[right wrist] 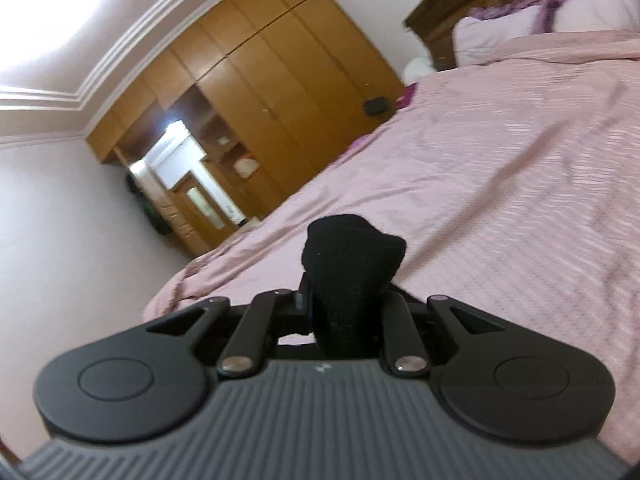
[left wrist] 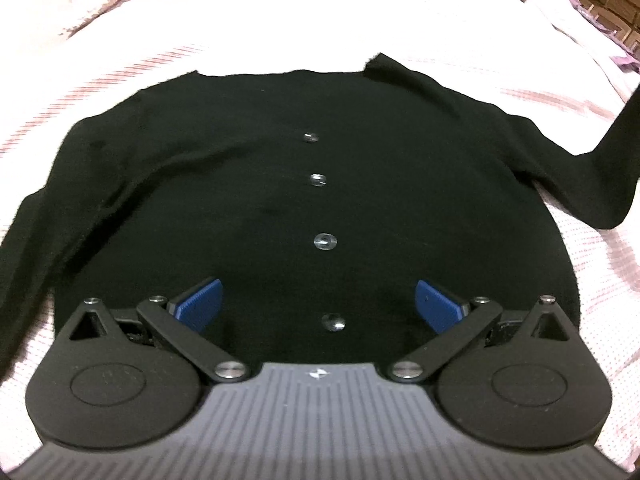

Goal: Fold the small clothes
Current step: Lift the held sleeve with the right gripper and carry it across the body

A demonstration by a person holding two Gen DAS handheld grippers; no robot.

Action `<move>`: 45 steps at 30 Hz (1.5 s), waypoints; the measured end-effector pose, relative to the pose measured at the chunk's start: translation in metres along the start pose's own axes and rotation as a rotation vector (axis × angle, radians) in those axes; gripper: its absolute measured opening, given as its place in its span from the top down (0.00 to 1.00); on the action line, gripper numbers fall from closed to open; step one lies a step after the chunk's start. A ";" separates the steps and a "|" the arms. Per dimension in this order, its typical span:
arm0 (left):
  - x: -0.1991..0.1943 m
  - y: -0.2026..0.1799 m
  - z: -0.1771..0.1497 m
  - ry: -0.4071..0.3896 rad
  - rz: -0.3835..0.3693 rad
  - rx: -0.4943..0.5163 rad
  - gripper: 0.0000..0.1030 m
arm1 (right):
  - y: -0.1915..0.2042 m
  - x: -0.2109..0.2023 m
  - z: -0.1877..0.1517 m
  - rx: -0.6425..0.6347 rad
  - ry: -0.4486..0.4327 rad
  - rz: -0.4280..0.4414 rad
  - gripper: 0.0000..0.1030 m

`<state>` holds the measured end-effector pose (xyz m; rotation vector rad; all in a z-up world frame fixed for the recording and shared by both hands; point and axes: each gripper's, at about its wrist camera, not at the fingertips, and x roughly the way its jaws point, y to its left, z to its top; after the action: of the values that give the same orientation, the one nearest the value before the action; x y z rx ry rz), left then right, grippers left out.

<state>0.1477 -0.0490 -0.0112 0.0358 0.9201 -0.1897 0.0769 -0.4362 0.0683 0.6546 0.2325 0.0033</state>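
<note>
- No words, numbers or brand names can be read in either view.
- The one sign is a small pale emblem, a lightning-like mark, on the ribbed grey housing of the left gripper [left wrist: 319, 305], at the middle of its front edge (too blurred to make out any lettering).
- The same small emblem sits at the same spot on the grey housing of the right gripper [right wrist: 347, 300], again with no legible characters.
- The black cardigan [left wrist: 248, 184] shows only plain clear buttons [left wrist: 325, 241], with no label or print visible.
</note>
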 end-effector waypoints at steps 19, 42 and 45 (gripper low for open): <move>-0.021 0.096 -0.010 -0.069 0.121 -0.150 0.00 | 0.159 0.113 -0.044 -0.167 0.192 0.267 0.84; 0.002 0.146 -0.020 -0.051 0.164 -0.212 0.00 | 0.221 0.202 -0.203 -0.267 0.541 0.320 0.43; 0.002 0.145 -0.019 -0.056 0.163 -0.210 0.00 | 0.217 0.193 -0.196 -0.272 0.528 0.352 0.40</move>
<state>0.1598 0.0953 -0.0310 -0.0888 0.8728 0.0573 0.2382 -0.1311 0.0072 0.4056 0.6106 0.5427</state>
